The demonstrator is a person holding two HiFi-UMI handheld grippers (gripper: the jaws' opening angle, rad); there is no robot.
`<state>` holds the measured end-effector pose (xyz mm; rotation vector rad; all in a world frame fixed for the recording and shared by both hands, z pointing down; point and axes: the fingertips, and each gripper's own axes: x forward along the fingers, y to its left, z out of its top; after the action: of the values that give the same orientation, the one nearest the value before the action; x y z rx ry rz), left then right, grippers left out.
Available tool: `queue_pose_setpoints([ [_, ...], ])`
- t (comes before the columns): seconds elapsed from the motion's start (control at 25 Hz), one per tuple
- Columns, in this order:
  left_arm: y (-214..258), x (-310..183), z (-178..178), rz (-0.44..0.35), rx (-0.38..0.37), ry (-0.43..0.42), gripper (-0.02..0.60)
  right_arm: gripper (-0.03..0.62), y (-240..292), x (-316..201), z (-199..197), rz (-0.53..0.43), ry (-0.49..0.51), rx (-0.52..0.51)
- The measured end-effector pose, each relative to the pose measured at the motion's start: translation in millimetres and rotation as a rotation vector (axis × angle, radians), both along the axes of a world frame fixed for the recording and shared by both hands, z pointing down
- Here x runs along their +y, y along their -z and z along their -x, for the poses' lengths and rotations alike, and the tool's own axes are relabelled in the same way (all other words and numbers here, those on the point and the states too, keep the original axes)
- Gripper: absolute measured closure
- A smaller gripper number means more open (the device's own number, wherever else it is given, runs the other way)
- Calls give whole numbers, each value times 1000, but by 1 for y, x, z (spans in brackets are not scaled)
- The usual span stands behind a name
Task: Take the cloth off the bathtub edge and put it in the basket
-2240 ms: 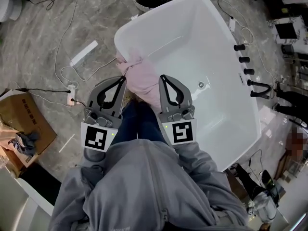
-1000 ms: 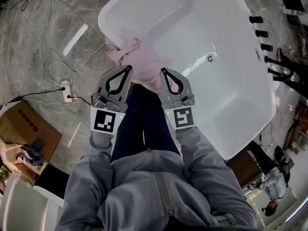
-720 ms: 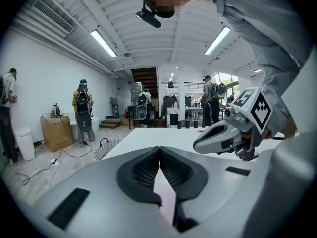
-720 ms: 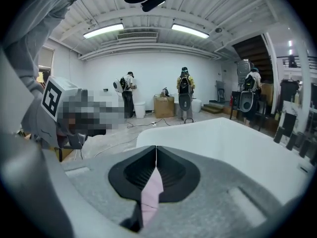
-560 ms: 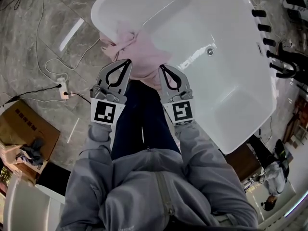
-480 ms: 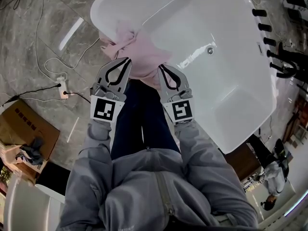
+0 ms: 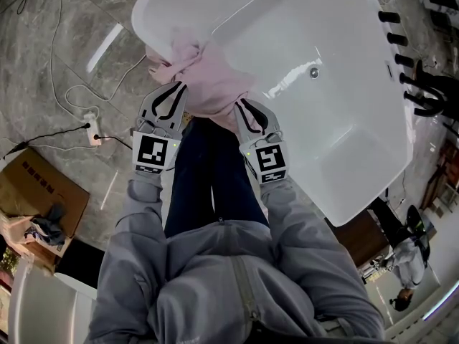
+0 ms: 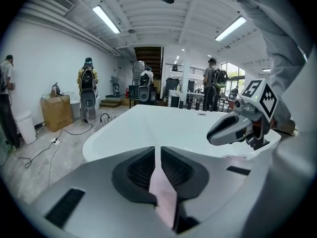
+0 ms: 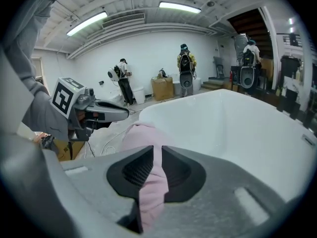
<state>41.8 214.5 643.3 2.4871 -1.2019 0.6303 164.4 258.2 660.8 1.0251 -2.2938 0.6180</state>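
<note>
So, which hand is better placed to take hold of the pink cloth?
Probably the right. On the right gripper the jaws have just been opening, with the pink cloth showing in the gap and bunched just ahead. The left gripper is also at the cloth, but its jaws are shut.

Head view: above the person, facing steeply down on the tub (image 7: pixel 337 70) and its near edge.
Left gripper view: low, just behind the left tongs (image 8: pixel 158 150), facing across the tub rim.
Right gripper view: likewise behind the right tongs (image 9: pixel 157 150).
All three views share the near edge.
</note>
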Motion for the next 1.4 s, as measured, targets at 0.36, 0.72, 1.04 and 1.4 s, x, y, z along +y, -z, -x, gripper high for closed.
queue_pose_setpoints([
  [0.36,-25,-6,8,108,-18,-2,385,448,-22,10,-13,106,-66,-26],
  [0.72,-49,-9,15,206,-55,-23,336,290,-52,26,-37,258,-159,-23],
  [1.04,-67,-11,19,289,-98,-56,298,266,-74,66,-57,405,-155,28],
  [1.4,-85,-2,8,510,-21,-95,287,264,-94,74,-59,503,-137,84],
])
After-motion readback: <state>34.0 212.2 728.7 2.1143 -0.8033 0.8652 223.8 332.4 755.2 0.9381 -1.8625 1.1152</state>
